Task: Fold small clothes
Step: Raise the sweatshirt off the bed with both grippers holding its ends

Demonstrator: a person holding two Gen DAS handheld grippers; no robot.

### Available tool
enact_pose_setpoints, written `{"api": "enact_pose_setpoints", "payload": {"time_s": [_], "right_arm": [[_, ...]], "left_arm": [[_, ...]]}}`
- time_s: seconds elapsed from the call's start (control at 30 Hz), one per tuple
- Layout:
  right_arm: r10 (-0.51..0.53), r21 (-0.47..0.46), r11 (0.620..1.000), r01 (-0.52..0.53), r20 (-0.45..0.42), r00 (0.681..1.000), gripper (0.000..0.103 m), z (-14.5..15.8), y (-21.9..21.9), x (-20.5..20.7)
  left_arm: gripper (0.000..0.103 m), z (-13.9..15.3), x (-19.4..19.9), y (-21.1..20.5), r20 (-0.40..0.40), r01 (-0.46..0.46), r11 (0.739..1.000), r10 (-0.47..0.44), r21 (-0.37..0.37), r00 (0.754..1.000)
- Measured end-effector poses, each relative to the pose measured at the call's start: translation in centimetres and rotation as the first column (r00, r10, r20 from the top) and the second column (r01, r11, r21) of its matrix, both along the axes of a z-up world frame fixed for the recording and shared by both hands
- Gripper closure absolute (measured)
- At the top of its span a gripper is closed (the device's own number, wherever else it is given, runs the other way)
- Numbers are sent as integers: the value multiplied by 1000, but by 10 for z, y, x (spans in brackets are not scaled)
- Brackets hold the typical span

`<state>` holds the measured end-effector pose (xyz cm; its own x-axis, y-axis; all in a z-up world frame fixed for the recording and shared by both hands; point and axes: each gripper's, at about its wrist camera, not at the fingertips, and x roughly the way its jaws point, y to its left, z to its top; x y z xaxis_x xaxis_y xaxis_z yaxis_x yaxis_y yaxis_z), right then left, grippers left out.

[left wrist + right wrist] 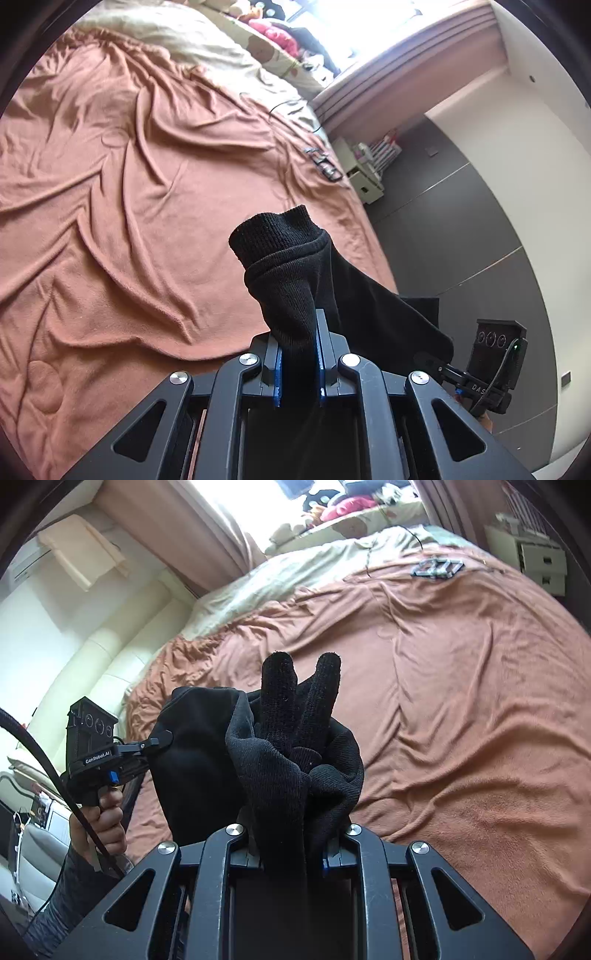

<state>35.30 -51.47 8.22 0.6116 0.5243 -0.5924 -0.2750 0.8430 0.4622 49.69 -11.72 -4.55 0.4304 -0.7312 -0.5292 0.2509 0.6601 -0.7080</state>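
Item: one black knit glove [295,738], held in the air above a bed spread with a rumpled orange blanket [110,184]; it touches the bed nowhere that shows. Left gripper [299,365]: jaws closed nearly together on the cuff end, with the ribbed cuff [273,236] standing up past the blue pads [320,354]. Right gripper [291,849]: jaws closed on a bunched wad of the finger end, with two glove fingers [280,686] poking up above the wad; how much cloth lies between these jaws cannot be told, since the bunch hides the pads. From the right wrist view the left gripper's housing [92,738] and the person's left hand [103,823] show just beside the hanging cloth. Handling, as judged: very light, fully limp, no stiffness; sags and crumples wherever unsupported; the knit grips rubber pads well, so slipping is unlikely; not fragile, though the knit stretches if pulled hard. Best holds: the doubled ribbed cuff, which is thickest and firmest, and the fingertips or the palm's edge at the other end, taken flat rather than wadded. Also on the bed: a small dark metal-looking object [325,166] near the far edge, well apart from the glove.
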Motion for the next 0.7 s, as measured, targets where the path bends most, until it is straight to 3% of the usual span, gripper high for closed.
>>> {"api": "enact_pose_setpoints", "payload": {"time_s": [0.47, 0.7], "right_arm": [[50, -49, 998, -40, 213, 976, 88, 78, 29, -99], [99, -71, 994, -83, 270, 958, 88, 100, 55, -114]], "left_arm": [[90, 88, -69, 36, 164, -12, 997, 26, -82, 986], [90, 125, -92, 71, 230, -46, 993, 71, -112, 971]]}}
